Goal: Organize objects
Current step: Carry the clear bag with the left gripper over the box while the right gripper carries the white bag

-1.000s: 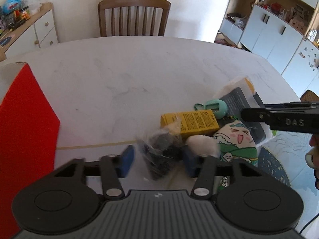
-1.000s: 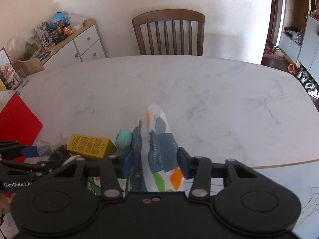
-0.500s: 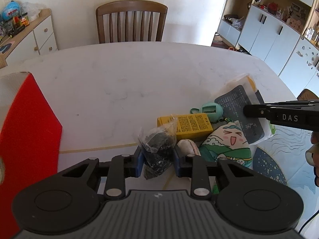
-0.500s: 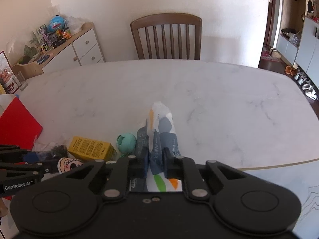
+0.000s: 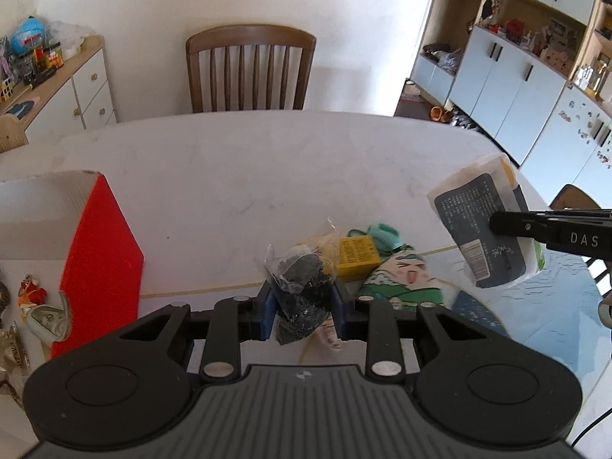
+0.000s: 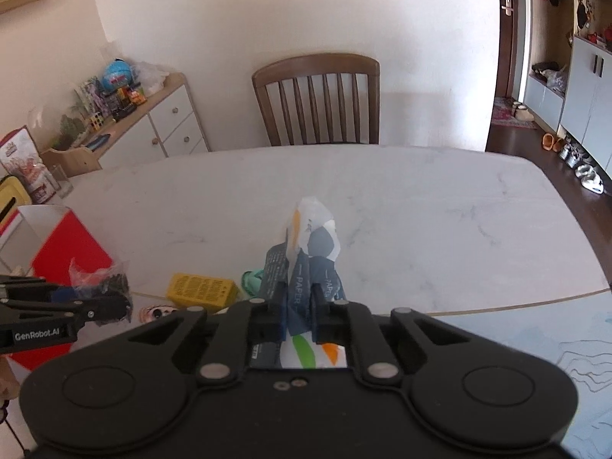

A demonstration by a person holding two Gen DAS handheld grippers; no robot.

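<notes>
1. Beside the red-and-white cardboard box (image 5: 101, 244), on its right, the white marble bench (image 5: 237, 168) carries what is left of the pile: a yellow printed carton (image 5: 357, 256), a mint-green round plastic thing (image 5: 384, 231) behind it, and a green-and-white cartoon-face pouch (image 5: 405, 281) to its right. None of them has been sorted. Whether anything lies inside the box cannot be seen.

2. Right of the box and in front of the carton, the left tool (image 5: 304, 315) is clamped on a clear plastic bag of dark bits (image 5: 302, 283). Its blue pads (image 5: 267, 313) press both sides, and the bag hangs clear of the bench.

3. Farthest right from the box, the right tool (image 6: 300, 315) is squeezed nearly closed on a soft white-and-navy packet of paper tissues (image 6: 310, 256), which is raised off the bench, its free end pointing away.

4. Both tools point forward and downward over the near edge of the bench, the left nearer the box.

5. Judging from this, two things are picked up and none is placed. The likely goal is the box, with three more things to follow.
</notes>
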